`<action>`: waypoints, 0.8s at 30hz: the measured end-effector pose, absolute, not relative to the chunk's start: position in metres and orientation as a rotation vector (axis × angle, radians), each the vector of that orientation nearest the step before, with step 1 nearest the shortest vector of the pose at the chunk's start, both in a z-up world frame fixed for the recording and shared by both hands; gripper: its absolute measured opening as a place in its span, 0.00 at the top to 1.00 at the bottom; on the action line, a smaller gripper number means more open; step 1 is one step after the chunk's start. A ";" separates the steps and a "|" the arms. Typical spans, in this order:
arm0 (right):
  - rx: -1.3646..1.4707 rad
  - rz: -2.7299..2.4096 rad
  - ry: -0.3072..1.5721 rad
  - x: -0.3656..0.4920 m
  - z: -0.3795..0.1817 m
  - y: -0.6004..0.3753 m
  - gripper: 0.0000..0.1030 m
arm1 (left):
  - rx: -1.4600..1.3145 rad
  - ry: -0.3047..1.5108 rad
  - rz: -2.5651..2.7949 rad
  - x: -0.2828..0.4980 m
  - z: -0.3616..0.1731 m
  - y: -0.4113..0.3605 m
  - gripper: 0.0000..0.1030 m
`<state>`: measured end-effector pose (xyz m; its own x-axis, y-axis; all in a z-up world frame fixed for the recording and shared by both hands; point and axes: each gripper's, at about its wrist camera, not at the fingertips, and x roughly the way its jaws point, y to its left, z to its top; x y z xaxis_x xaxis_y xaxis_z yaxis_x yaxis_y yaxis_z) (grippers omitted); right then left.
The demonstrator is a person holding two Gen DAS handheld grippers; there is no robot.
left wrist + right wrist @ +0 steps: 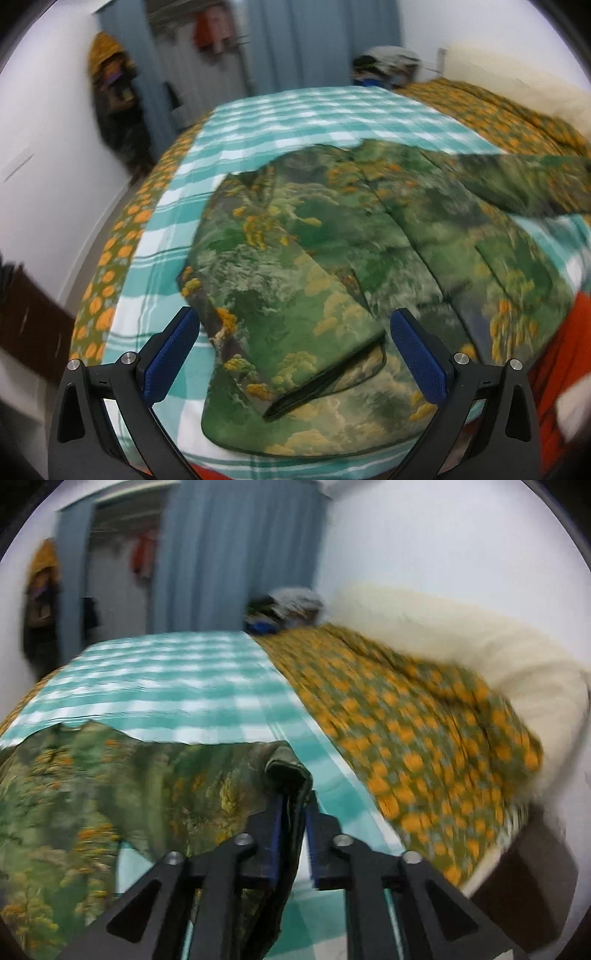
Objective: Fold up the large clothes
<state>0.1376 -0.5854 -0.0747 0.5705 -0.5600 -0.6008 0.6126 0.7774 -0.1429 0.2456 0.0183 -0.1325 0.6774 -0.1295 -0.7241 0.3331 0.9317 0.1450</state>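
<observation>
Nearest on my left wrist view, the left gripper (291, 345) stands with its blue pads (419, 356) spread wide, nothing clamped; the folded sleeve cuff (325, 373) of the green shirt (295, 258) lies between and below them. On my right wrist view, the right gripper (293, 834) has its jaws drawn narrow around a bunched dark edge of the same shirt (288, 775); the cloth hangs down between the pads and lifts off the bed, though blur prevents me confirming that both pads press it. The shirt lies spread on the teal checked sheet (295, 110), one sleeve stretched to the right. Right of the sheet lies an orange-flowered blanket (424, 738); farther off, a cream pillow (480, 657) and a blue curtain (240, 554).
</observation>
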 end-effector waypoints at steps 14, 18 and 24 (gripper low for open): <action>0.149 -0.480 0.700 0.139 -0.127 -0.467 0.44 | 0.514 1.027 -0.459 0.303 -0.225 0.009 0.04; 0.148 -0.353 0.722 0.158 -0.138 -0.411 0.43 | 0.301 1.152 -0.565 0.325 -0.230 0.029 0.78; 0.117 -0.188 0.760 0.178 -0.149 -0.343 0.44 | 0.171 1.048 -0.537 0.318 -0.179 0.060 0.92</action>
<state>0.1782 -0.3428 -0.1494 0.7094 -0.1267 -0.6933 0.2109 0.9768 0.0373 0.3182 0.0603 -0.1794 0.3850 -0.3397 -0.8581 0.4985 0.8591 -0.1164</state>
